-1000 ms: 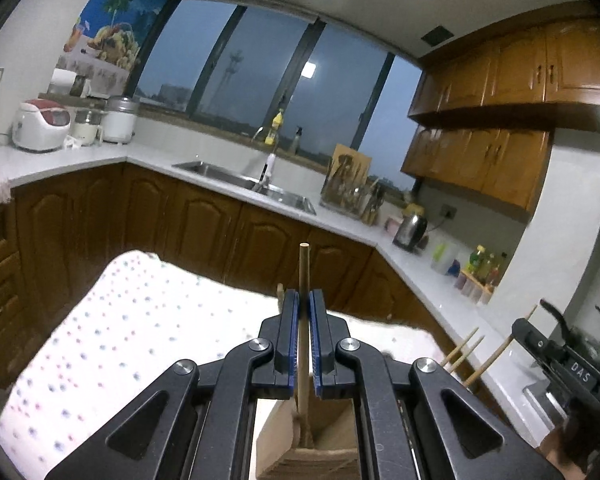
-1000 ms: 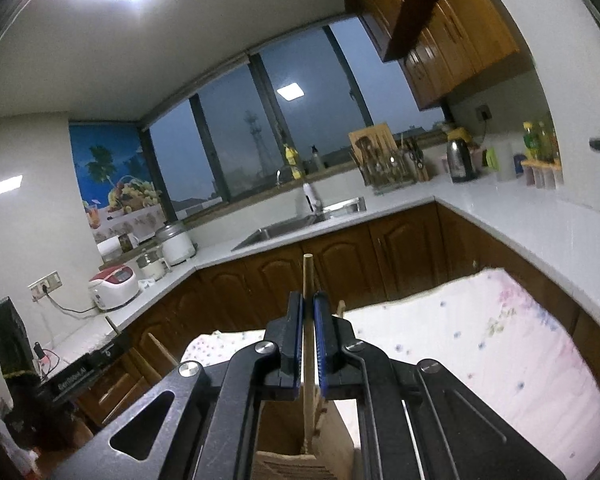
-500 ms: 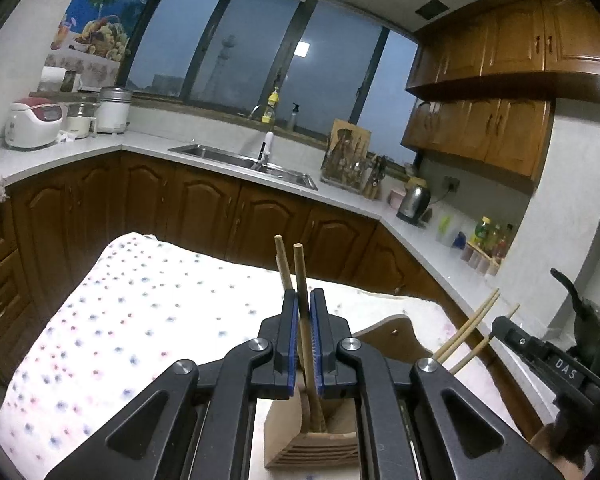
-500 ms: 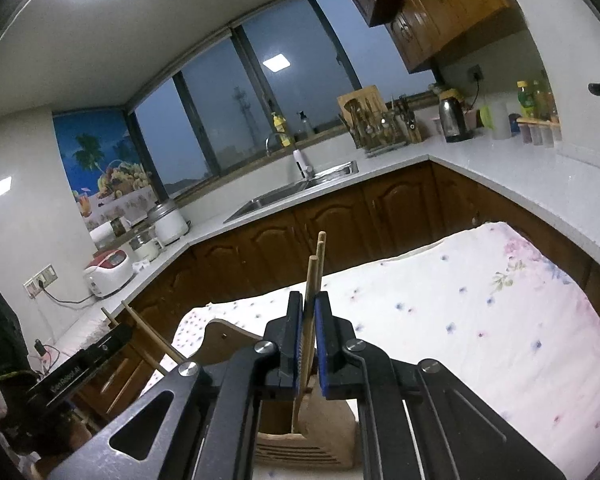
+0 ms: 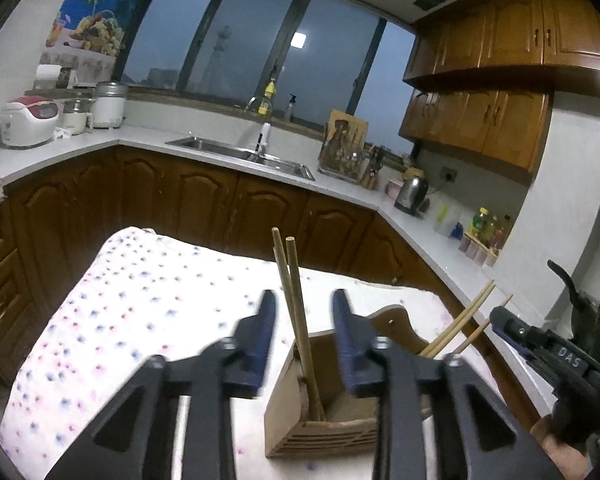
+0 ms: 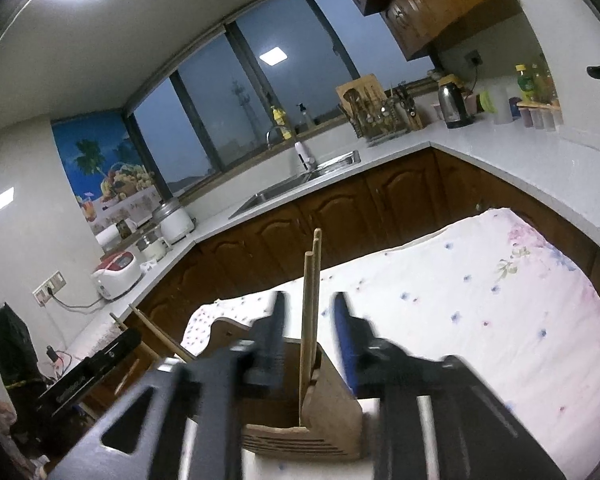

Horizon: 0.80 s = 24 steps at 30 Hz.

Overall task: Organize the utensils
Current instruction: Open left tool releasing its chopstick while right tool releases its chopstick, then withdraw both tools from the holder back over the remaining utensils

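Chopsticks [image 5: 300,312] stand in wooden holder [image 5: 324,420], tips down inside, tops up, leaning a bit; long way runs almost straight up

Holder sits on table with dotted cloth [image 5: 140,304], near front edge

Left gripper [image 5: 304,336] opening, sticks between jaws, pads off them

Right gripper [image 6: 310,336] opening too, its pair [image 6: 310,300] in gap, free

Both hands equally close; next move likely pull back, clear of stick tops

More sticks [image 5: 460,328] lean right in holder's other side
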{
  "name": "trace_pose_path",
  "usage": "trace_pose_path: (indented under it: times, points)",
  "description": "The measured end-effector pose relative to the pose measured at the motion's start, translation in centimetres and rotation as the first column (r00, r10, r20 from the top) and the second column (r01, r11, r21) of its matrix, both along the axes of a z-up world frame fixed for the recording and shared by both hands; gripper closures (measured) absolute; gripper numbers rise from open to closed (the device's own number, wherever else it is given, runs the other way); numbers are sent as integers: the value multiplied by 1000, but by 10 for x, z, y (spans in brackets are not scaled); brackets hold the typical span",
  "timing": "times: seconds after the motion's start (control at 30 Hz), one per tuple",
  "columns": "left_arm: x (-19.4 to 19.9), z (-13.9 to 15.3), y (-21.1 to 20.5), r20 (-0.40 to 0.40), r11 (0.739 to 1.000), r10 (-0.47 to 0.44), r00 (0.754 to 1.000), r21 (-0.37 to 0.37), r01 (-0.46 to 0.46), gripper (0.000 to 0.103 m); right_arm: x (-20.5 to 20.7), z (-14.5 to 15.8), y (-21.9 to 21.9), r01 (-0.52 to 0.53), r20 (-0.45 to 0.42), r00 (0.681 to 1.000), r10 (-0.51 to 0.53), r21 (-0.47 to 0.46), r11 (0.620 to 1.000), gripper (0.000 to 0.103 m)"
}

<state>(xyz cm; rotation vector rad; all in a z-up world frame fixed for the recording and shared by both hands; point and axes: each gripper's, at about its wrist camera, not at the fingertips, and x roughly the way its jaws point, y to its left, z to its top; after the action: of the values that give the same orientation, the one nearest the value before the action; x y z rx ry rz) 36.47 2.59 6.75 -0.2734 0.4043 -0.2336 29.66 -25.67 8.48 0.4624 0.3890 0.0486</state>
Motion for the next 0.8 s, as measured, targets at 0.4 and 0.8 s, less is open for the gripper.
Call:
trace_pose_path:
  times: [0.4,0.8]
  points:
    - [-36,0,15,6,999,40,999,-6,-40,15,-33,13,-5,4,63,998,-4,10,1000,8]
    - [-106,-6,32,-92,999,32,995,-21,-34,13,-98,-3,-5,3,-19,1000,-3,30,1000,7]
